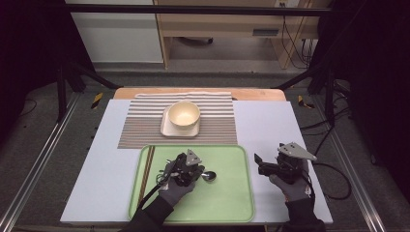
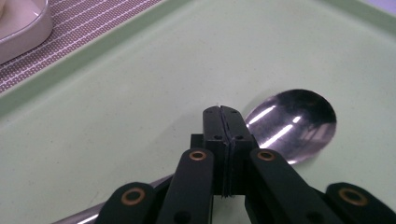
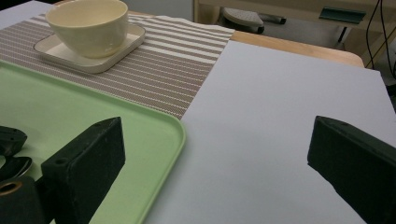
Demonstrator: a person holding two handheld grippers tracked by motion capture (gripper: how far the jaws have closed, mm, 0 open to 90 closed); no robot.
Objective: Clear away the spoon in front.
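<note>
A metal spoon (image 2: 294, 123) lies on the pale green tray (image 1: 241, 203), its bowl (image 1: 209, 176) pointing right. My left gripper (image 2: 222, 112) sits over the spoon's neck with its jaws pressed together and no gap between them; whether they pinch the handle is hidden. In the high view the left gripper (image 1: 199, 174) is at the tray's middle. My right gripper (image 1: 258, 163) hovers over the bare white table just right of the tray. It stands open (image 3: 215, 158) with nothing between its fingers.
A cream bowl (image 1: 183, 114) stands on a square plate (image 1: 167, 129) on the striped placemat (image 1: 145, 125) behind the tray. Dark chopsticks (image 1: 148, 166) lie along the tray's left side. White table surface (image 3: 280, 107) stretches to the right.
</note>
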